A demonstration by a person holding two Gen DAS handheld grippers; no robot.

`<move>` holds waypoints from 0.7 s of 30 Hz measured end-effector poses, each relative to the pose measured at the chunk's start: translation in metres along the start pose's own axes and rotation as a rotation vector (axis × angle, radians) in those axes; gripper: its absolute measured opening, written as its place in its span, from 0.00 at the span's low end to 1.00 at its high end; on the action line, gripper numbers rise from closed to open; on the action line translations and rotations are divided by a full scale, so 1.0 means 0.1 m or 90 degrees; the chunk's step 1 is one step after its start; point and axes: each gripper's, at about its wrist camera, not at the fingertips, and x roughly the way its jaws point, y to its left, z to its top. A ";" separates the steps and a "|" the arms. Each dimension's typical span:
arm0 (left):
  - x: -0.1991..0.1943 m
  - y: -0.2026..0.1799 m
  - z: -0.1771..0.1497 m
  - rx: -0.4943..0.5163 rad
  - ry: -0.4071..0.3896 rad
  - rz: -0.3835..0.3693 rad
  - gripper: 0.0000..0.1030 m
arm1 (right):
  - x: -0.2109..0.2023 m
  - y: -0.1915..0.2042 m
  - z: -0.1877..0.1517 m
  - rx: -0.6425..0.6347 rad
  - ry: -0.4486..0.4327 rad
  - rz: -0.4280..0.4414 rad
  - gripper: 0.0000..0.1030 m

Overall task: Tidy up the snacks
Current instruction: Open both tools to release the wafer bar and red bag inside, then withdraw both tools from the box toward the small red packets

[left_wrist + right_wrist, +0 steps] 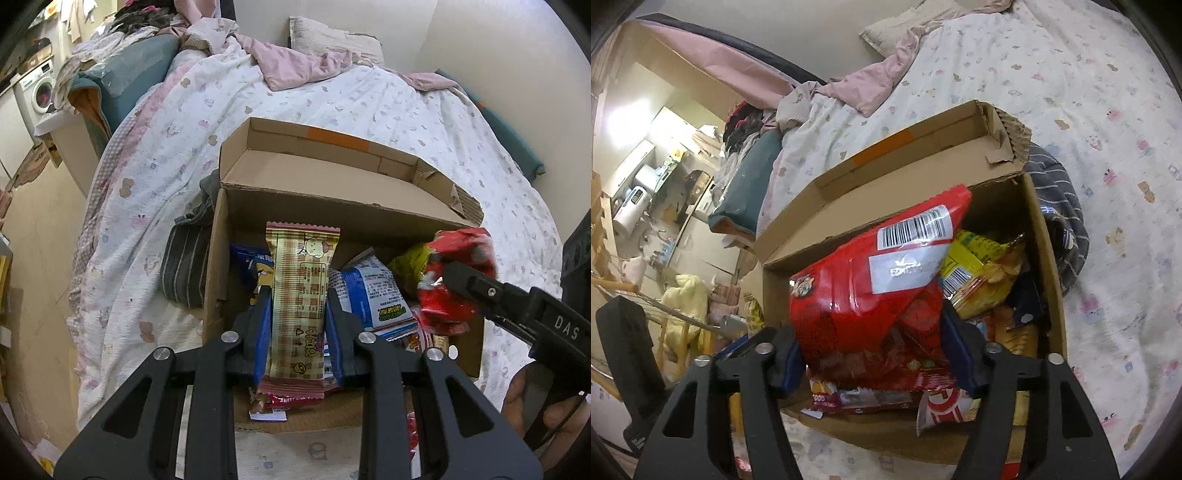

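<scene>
An open cardboard box (332,210) stands on the bed, filled with several snack packets. My left gripper (298,291) is shut on a long beige plaid snack bar (301,258) and holds it upright over the box's left half. A red snack bag (868,295) stands tilted between the wide-set fingers of my right gripper (871,332), its bottom down among the packets. It looks loose rather than squeezed. In the left wrist view the red bag (458,243) is blurred at the right gripper (454,291). A yellow bag (982,273) and a blue-and-white packet (373,291) lie inside.
The box's (1045,258) lid flap stands up at the far side. A grey striped cloth (184,266) lies against the box. A patterned quilt (369,99) covers the bed, with a pillow (332,37) at the head. A person's hand (532,406) grips the right tool. The floor lies to the left.
</scene>
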 end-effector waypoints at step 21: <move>-0.06 -0.06 -0.02 0.011 -0.015 -0.009 0.76 | -0.18 -0.01 0.05 -0.002 -0.040 0.030 0.90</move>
